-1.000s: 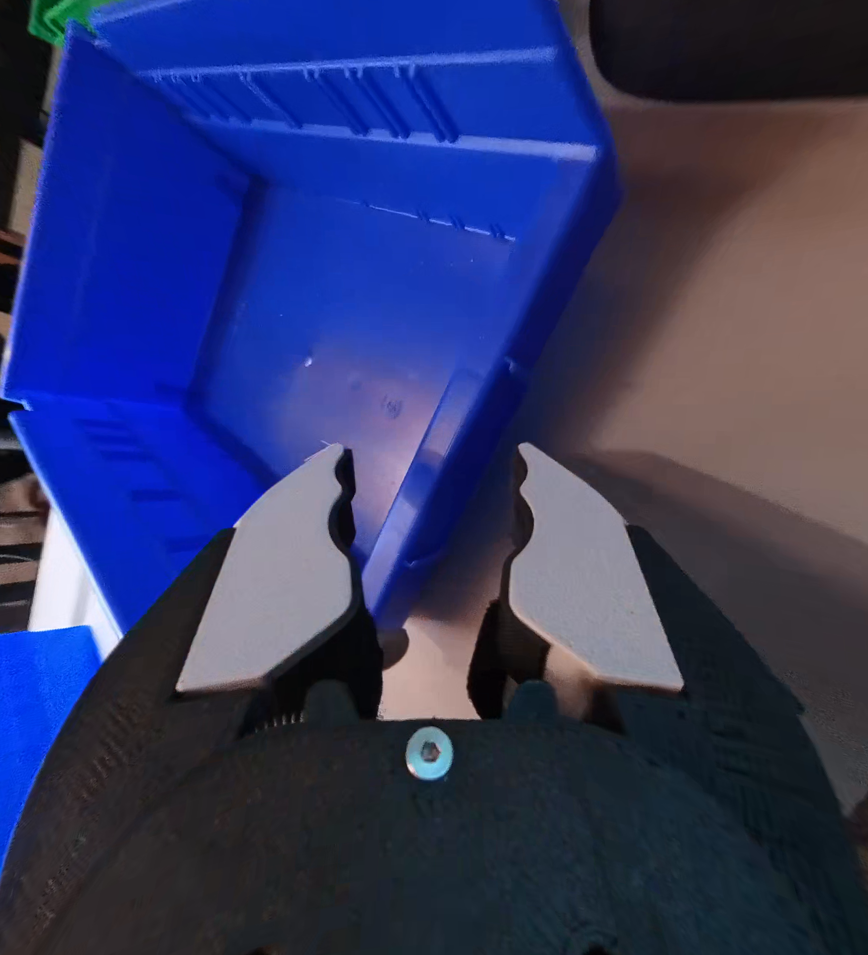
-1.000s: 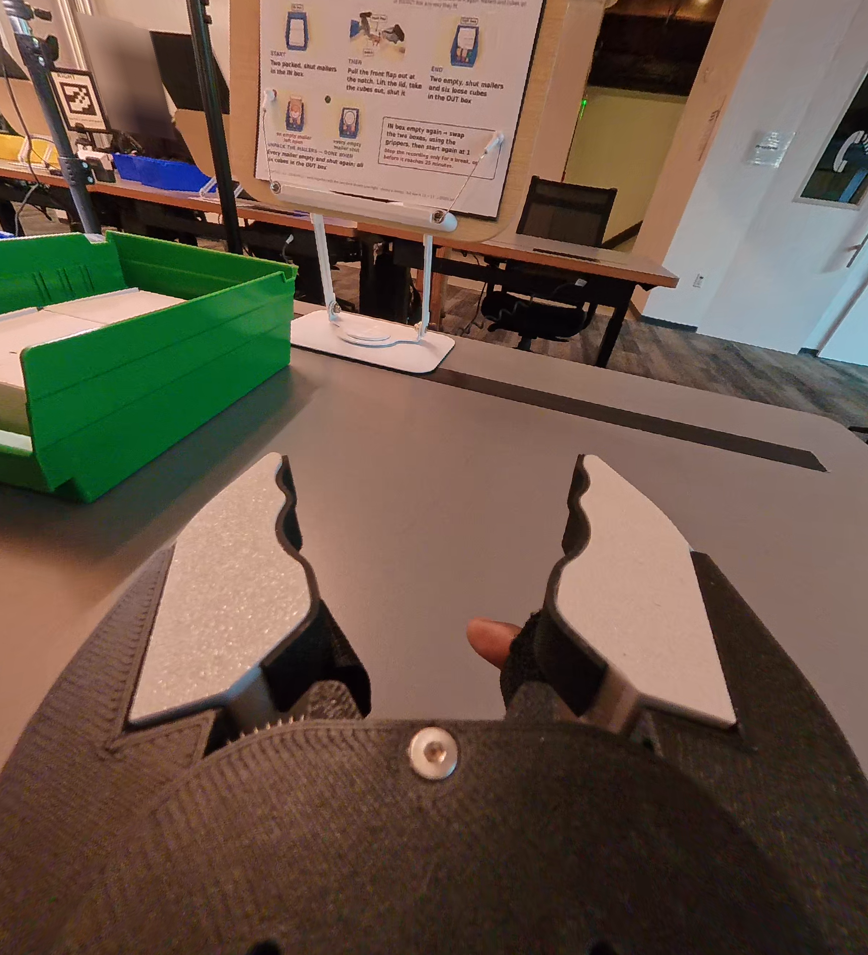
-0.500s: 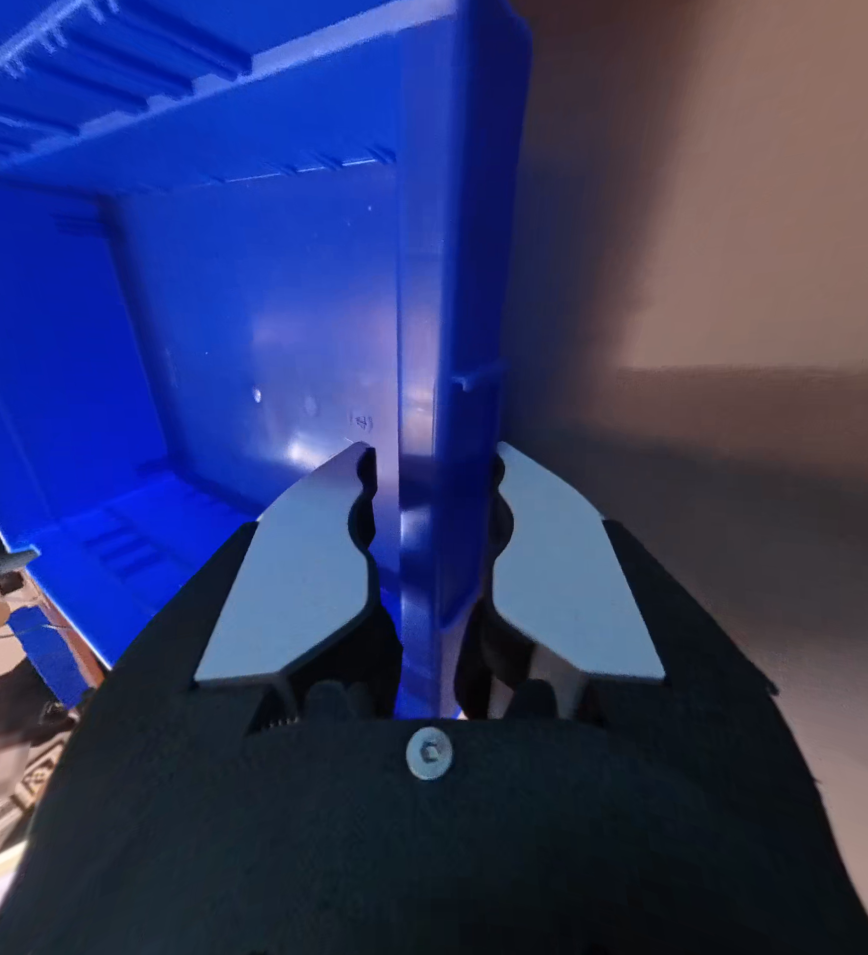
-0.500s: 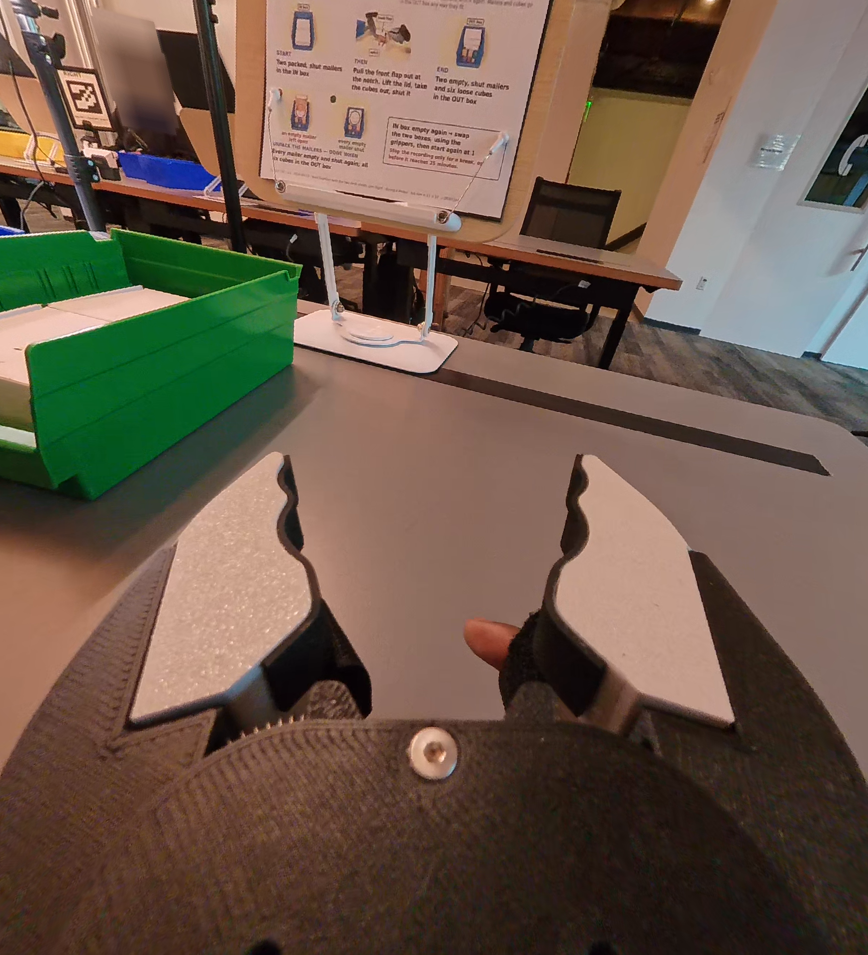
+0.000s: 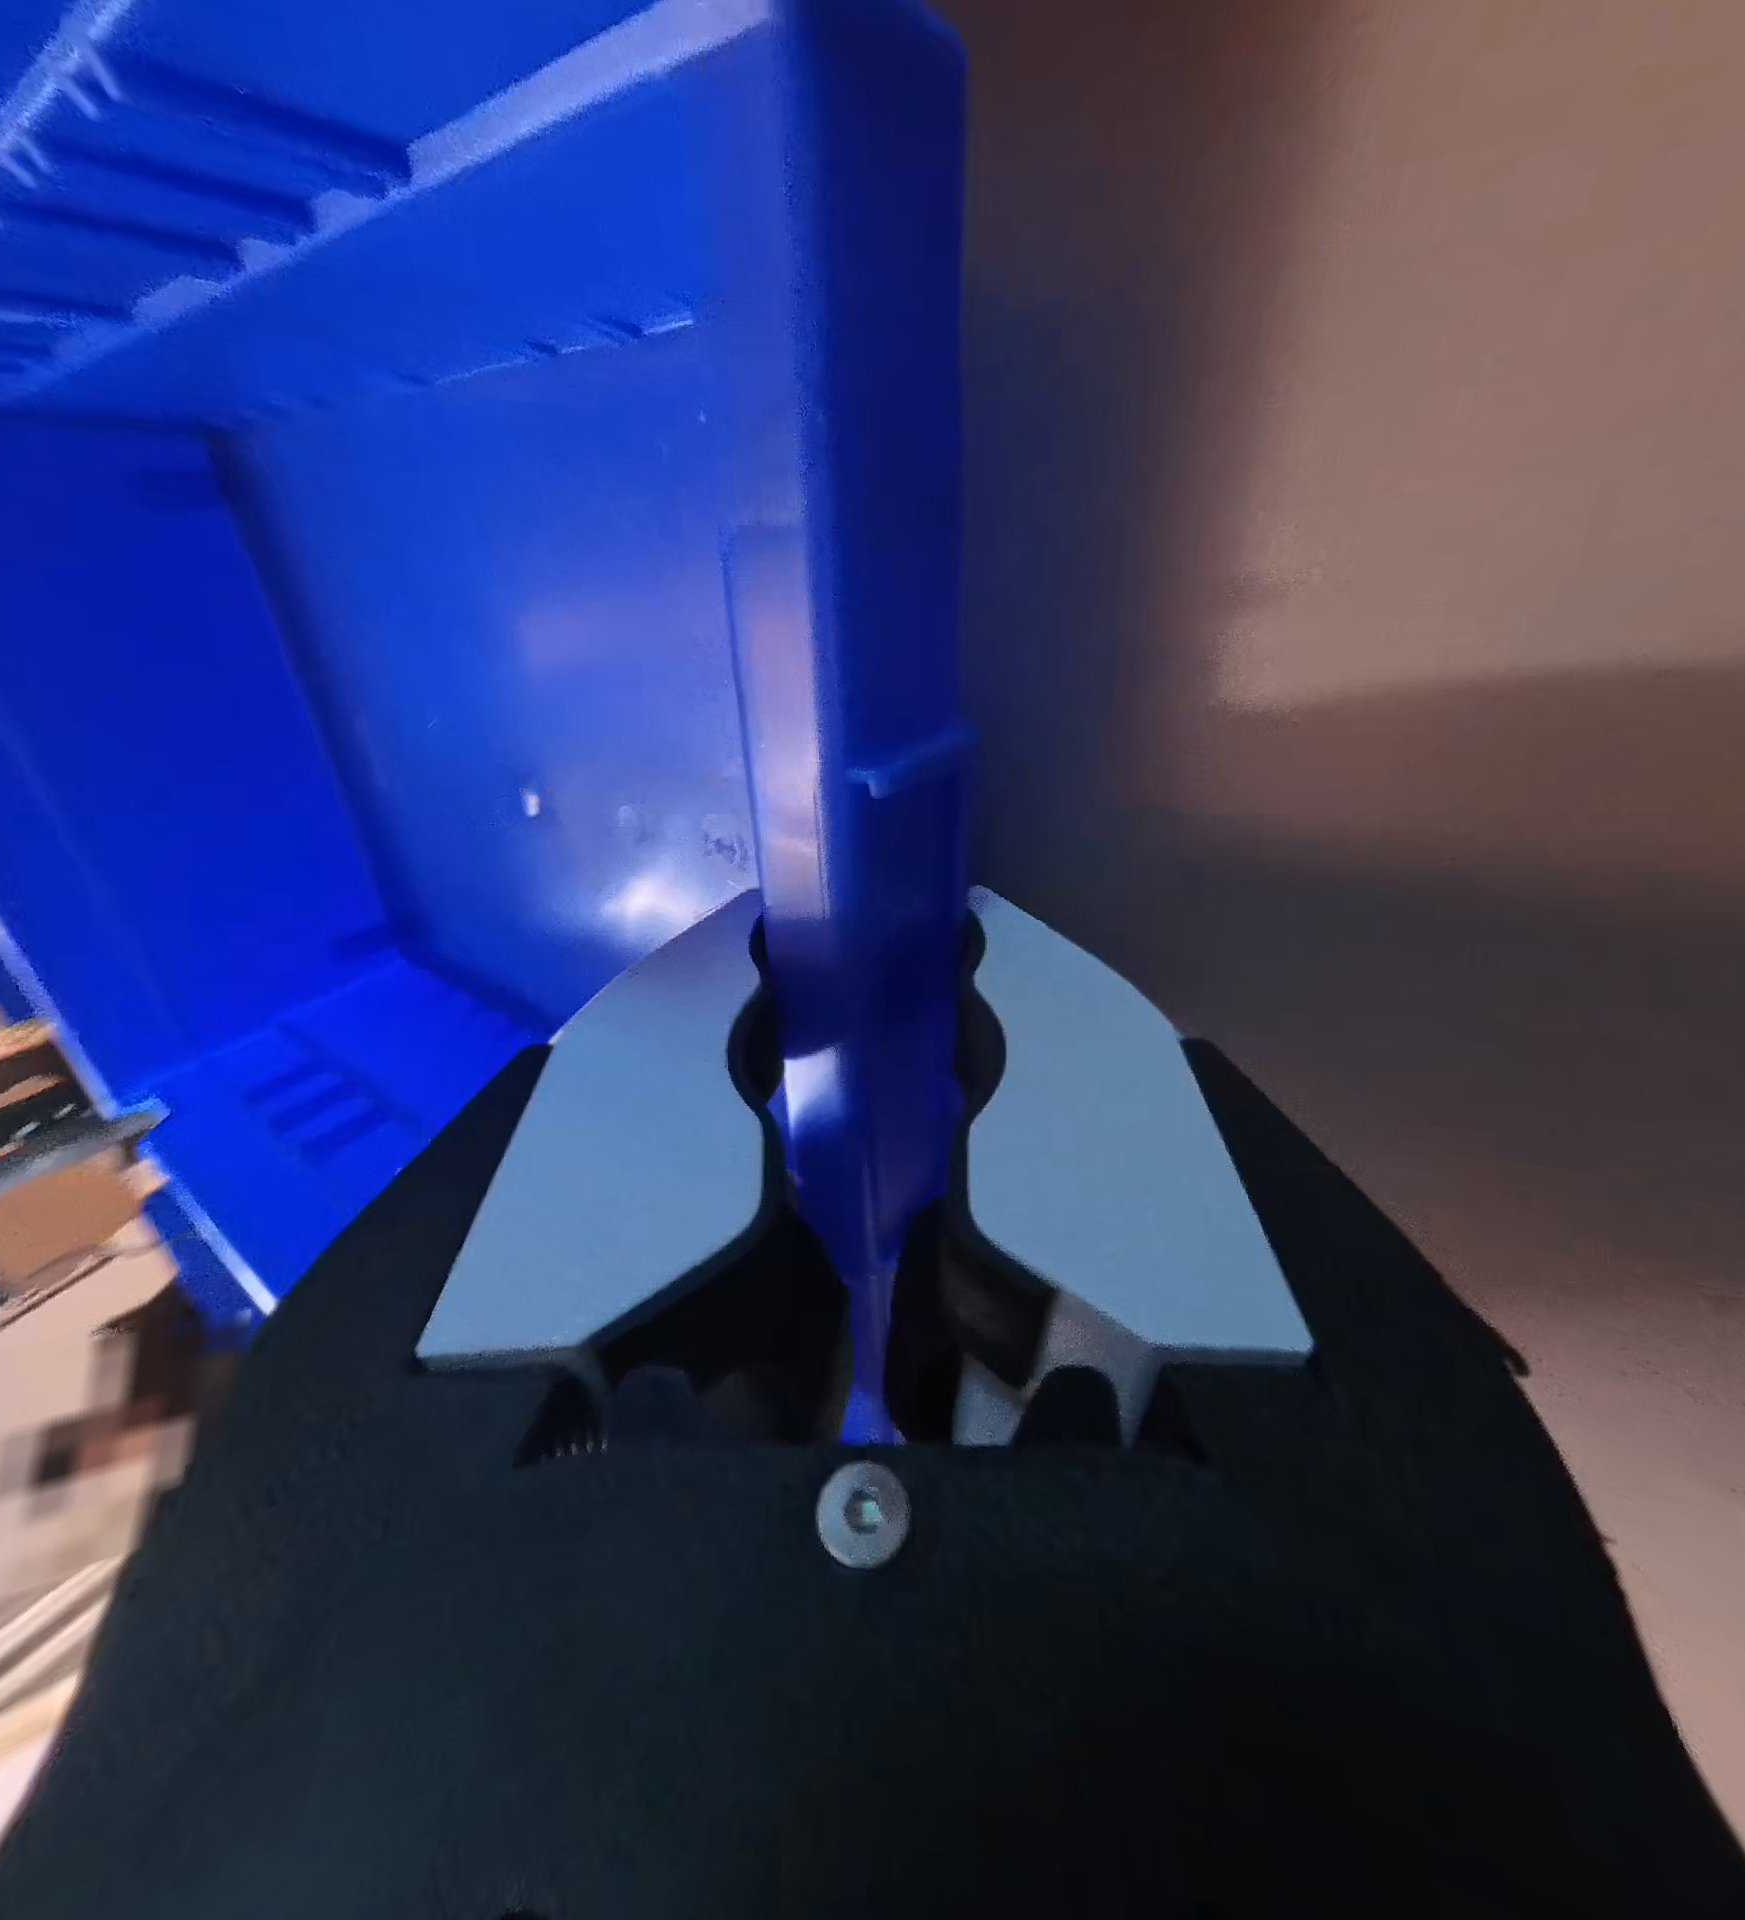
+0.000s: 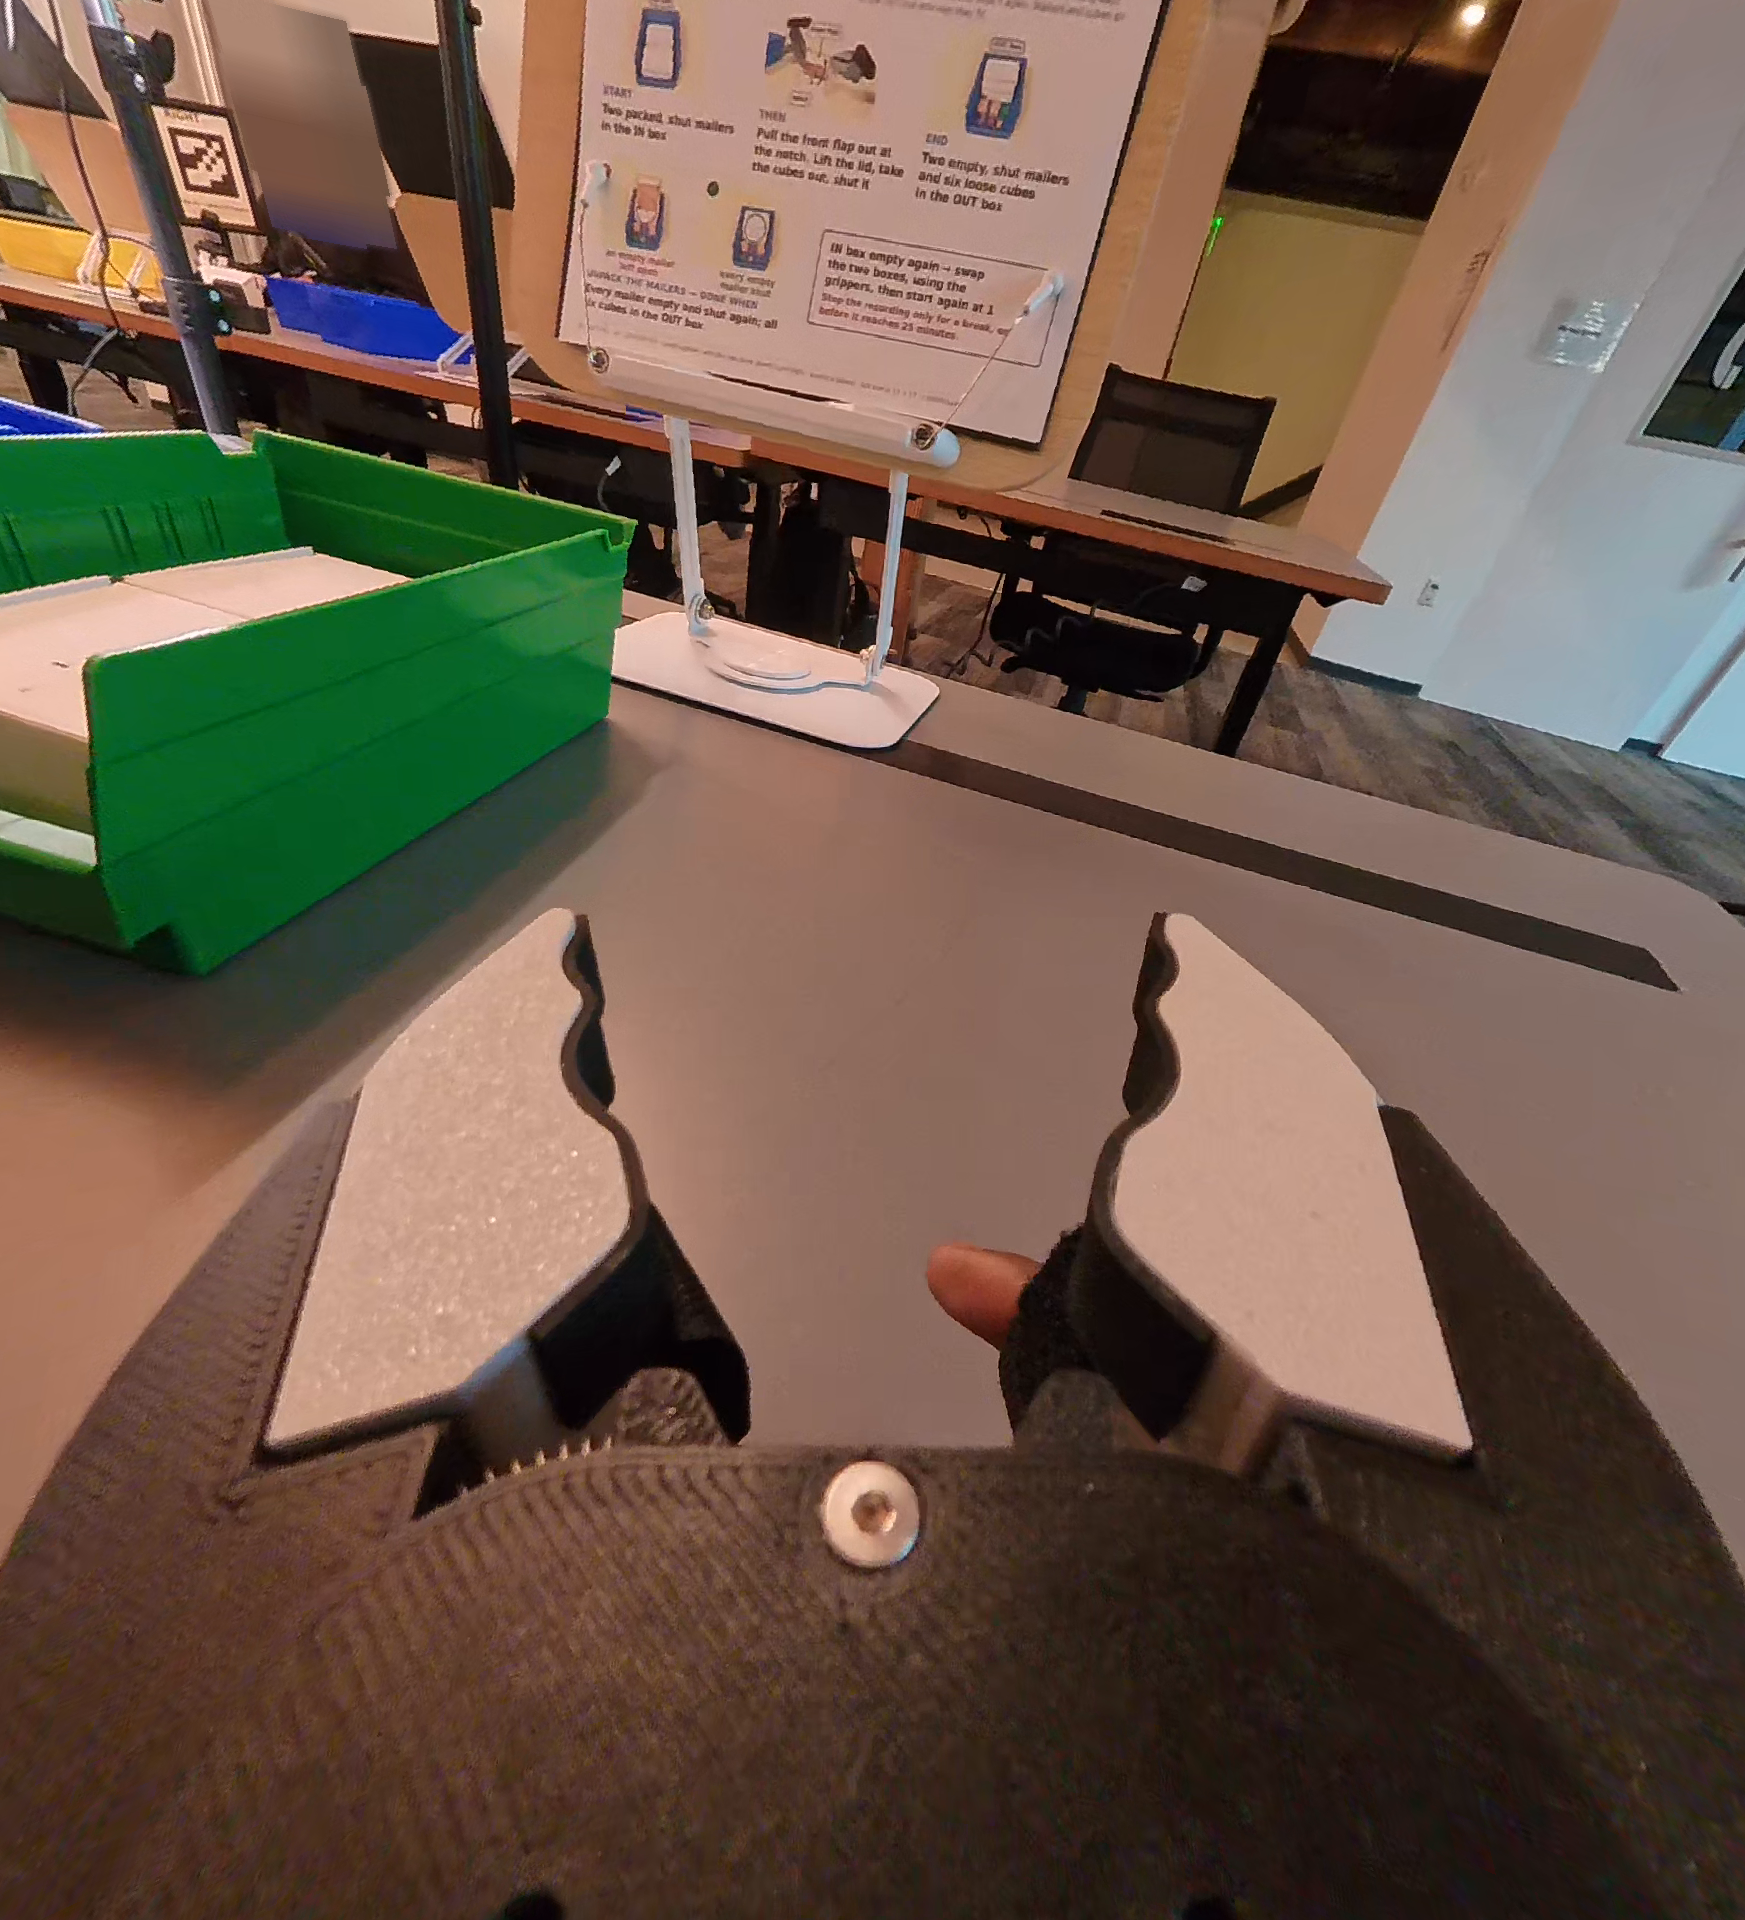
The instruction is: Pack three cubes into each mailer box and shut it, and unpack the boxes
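Observation:
My left gripper [image 5: 863, 935] is shut on the side wall of an empty blue bin [image 5: 494, 644], with one finger inside the bin and one outside. The view is blurred with motion. My right gripper [image 6: 868, 935] is open and empty, low over the dark grey table [image 6: 951, 914]. A green bin [image 6: 328, 707] stands at the left of the right wrist view and holds white mailer boxes [image 6: 120, 634], lids shut. No cubes are in view.
An instruction sheet on a white stand [image 6: 795, 665] stands at the table's far edge, right of the green bin. Beyond it are desks, a black chair [image 6: 1138, 561] and a tripod pole [image 6: 172, 239]. A fingertip [image 6: 982, 1283] shows under my right gripper. The grippers' ends are close to 55 cm from one another.
My left gripper has closed from open onto the blue bin's side wall, and the bin has swung in the view. My right gripper has held almost still.

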Tool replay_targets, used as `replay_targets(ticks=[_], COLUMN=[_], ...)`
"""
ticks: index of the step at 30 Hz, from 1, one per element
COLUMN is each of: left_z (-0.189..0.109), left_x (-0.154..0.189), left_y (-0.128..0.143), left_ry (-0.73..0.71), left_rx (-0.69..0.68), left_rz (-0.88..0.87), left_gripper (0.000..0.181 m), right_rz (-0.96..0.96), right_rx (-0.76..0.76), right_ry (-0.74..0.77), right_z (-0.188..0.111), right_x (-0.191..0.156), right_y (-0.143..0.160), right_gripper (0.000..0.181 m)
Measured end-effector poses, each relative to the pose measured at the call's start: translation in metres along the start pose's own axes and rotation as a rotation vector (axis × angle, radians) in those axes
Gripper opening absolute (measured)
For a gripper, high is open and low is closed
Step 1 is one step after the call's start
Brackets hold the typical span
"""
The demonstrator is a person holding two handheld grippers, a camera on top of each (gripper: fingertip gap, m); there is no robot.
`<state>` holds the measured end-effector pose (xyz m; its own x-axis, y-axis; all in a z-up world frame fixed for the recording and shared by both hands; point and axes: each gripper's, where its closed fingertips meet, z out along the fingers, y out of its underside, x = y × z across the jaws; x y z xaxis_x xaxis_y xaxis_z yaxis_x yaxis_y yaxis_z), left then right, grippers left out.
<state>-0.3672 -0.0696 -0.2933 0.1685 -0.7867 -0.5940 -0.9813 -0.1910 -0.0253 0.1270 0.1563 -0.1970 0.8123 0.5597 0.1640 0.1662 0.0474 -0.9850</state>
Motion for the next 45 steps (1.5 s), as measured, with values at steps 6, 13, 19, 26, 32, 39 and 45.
replay_targets(ticks=[6, 13, 19, 26, 32, 39, 45], left_z=[-0.004, -0.009, -0.034, -0.075, -0.086, -0.072, -0.056], left_x=[-0.004, -0.016, -0.044, -0.096, -0.127, -0.143, -0.153], left_y=[0.006, 0.009, 0.003, -0.039, -0.11, -0.21, -0.294], left_ry=[-0.172, -0.306, -0.402, -0.561, -0.621, -0.616, -0.602], left_rx=[-0.096, -0.215, -0.286, -0.303, -0.236, -0.075, 0.028], left_rz=[-0.03, -0.022, -0.039, -0.05, -0.062, -0.011, 0.039], left_gripper=[0.029, 0.029, 0.029, 0.029, 0.029, 0.029, 0.029], right_rz=[-0.009, -0.012, -0.017, -0.018, -0.084, -0.552, -0.38], right_rx=[-0.001, -0.002, -0.002, 0.003, 0.038, 0.025, 0.096], right_ry=[0.0, -0.002, -0.005, -0.007, -0.027, -0.031, -0.022], right_z=[0.0, 0.001, 0.001, 0.001, -0.002, -0.005, -0.015], right_x=[-0.001, -0.001, -0.002, -0.001, -0.006, -0.028, -0.007], right_y=[0.0, 0.0, 0.0, -0.001, -0.009, -0.006, -0.02], right_gripper=[0.098, 0.098, 0.098, 0.098, 0.103, 0.092, 0.081])
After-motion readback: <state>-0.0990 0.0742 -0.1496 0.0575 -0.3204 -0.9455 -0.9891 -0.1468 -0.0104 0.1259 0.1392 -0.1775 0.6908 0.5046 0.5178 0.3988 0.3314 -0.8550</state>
